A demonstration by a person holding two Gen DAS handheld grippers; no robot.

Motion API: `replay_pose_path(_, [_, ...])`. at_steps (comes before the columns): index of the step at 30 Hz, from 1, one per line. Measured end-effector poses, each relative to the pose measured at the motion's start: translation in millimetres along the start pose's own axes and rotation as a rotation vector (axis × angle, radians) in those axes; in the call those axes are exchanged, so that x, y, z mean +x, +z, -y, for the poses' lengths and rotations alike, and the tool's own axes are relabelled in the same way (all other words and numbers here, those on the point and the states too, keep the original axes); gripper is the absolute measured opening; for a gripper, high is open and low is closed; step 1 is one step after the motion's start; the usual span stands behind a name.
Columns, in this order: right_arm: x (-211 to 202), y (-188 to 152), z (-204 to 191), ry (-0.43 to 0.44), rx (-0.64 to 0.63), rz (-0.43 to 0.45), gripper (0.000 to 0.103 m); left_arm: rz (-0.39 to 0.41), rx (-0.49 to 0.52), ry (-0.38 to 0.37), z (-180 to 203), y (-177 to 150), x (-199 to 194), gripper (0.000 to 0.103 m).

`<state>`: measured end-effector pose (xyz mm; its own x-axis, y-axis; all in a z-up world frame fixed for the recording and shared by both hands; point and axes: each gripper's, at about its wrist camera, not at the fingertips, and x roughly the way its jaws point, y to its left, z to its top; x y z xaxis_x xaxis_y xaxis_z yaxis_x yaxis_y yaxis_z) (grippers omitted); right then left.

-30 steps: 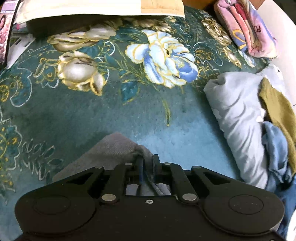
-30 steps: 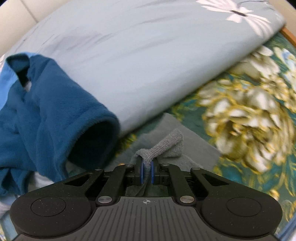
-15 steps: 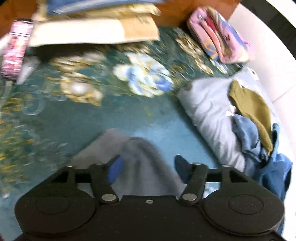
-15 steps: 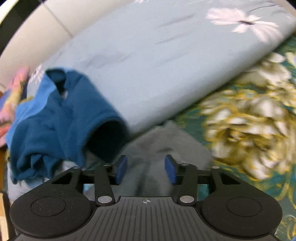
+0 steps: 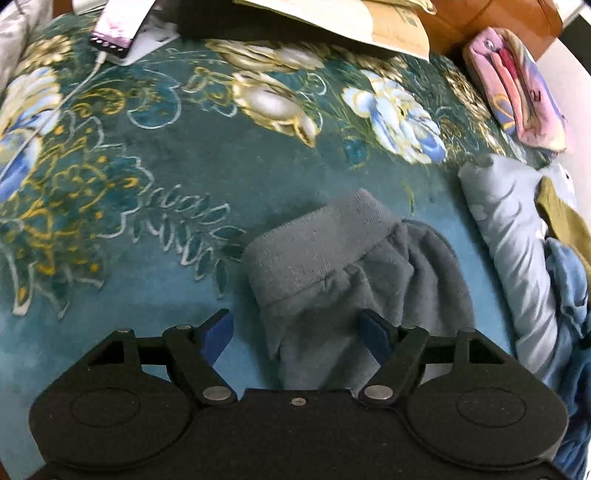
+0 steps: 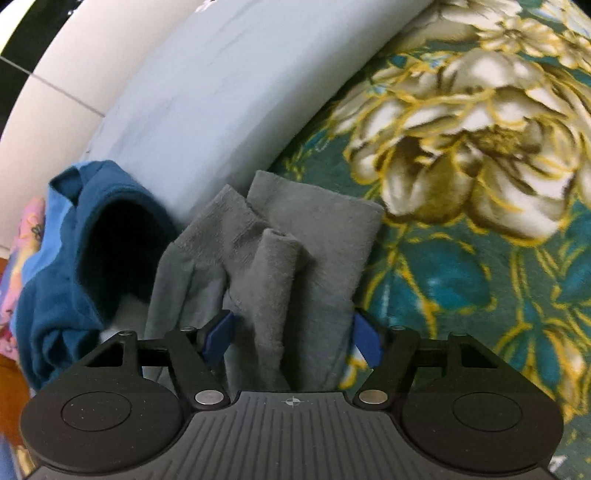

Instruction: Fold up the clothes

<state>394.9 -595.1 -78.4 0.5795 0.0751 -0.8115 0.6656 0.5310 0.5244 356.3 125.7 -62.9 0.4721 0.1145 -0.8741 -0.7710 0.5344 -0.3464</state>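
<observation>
A grey fleece garment [image 5: 332, 266] lies bunched on the teal floral blanket [image 5: 166, 155], its ribbed band facing away from me. My left gripper [image 5: 297, 334] is open, its blue pads on either side of the near end of the cloth, holding nothing. In the right wrist view the same grey garment [image 6: 280, 251] lies in loose folds against a pale blue pillow [image 6: 236, 85]. My right gripper [image 6: 291, 339] is open, with the cloth lying between its blue pads.
A pile of clothes lies at the right of the left wrist view: a pale grey piece [image 5: 517, 236], an olive one [image 5: 565, 218], blue ones. A pink pouch [image 5: 517, 88], papers and a phone [image 5: 118, 26] lie at the far edge. A dark blue fleece [image 6: 85, 251] sits left of the right gripper.
Both grippers were shut on the grey garment a second ago. Both have opened and let it go, and it now lies on the blanket. Both grippers have pulled back a little.
</observation>
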Motion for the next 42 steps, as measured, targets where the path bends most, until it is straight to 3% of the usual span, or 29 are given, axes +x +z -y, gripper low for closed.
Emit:
replay_pose_path(2, [3.0, 2.3, -3.2, -0.010, 0.022, 0.008, 0.053, -0.018, -0.018, -0.055, -0.7, 1.0, 6.2, 0.073])
replay_pose_path(3, [3.7, 3.1, -4.8, -0.007, 0.031, -0.001, 0.030, -0.025, -0.028, -0.074, -0.9, 0.3, 9.1, 0.073])
replay_pose_path(4, [4.3, 4.0, -6.5, -0.004, 0.039, -0.010, 0.020, -0.029, -0.036, -0.076, -0.8, -1.3, 12.0, 0.072])
replay_pose_path(6, [-1.7, 3.0, -11.3, 0.008, 0.033, 0.004, 0.012, -0.038, -0.053, -0.082, -0.2, -3.7, 17.9, 0.070])
replay_pose_path(9, [-17.7, -1.1, -20.8, 0.019, 0.012, 0.046, 0.010, -0.056, -0.124, -0.107, -2.7, -4.8, 25.2, 0.059])
replay_pose_path(11, [-31.9, -6.4, -26.4, 0.017, -0.002, 0.076, 0.010, -0.061, -0.149, -0.098, -1.8, -0.9, 27.5, 0.045])
replay_pose_path(12, [-38.6, -9.0, -28.3, 0.017, -0.005, 0.089, 0.010, -0.059, -0.152, -0.092, -1.3, 2.1, 27.8, 0.026])
replay_pose_path(13, [-45.9, -11.2, -29.1, 0.015, -0.008, 0.101, 0.010, -0.058, -0.153, -0.090, -0.6, 5.4, 27.5, 0.017])
replay_pose_path(15, [-59.4, -16.4, -30.1, 0.006, -0.012, 0.126, 0.010, -0.058, -0.149, -0.105, 1.6, 13.6, 23.4, 0.012])
replay_pose_path(22, [-111.4, -47.9, -19.8, -0.021, 0.006, 0.195, 0.009, -0.004, -0.038, -0.227, 16.6, 49.1, -20.7, 0.010])
replay_pose_path(25, [-136.1, -73.4, -3.4, -0.026, 0.032, 0.210, 0.009, 0.002, 0.008, -0.244, 8.4, 59.9, -34.4, 0.010])
replay_pose_path(28, [-150.6, -103.0, 23.4, -0.072, 0.066, 0.197, 0.009, -0.035, 0.064, -0.198, -7.3, 61.4, -27.0, 0.010])
replay_pose_path(31, [-143.1, -122.7, 49.0, -0.149, 0.088, 0.145, 0.009, -0.081, 0.161, -0.123, -15.7, 55.0, -8.3, 0.010])
replay_pose_path(34, [-127.8, -135.2, 66.3, -0.213, 0.119, 0.108, 0.009, -0.108, 0.182, -0.067, -21.2, 47.6, 5.5, 0.012])
replay_pose_path(40, [-128.3, -136.5, 62.3, -0.257, 0.106, 0.098, 0.015, -0.161, 0.215, -0.081, -22.7, 51.1, 1.5, 0.020])
replay_pose_path(42, [-135.0, -136.3, 58.2, -0.259, 0.106, 0.099, 0.017, -0.178, 0.179, -0.094, -26.0, 55.8, -6.6, 0.027])
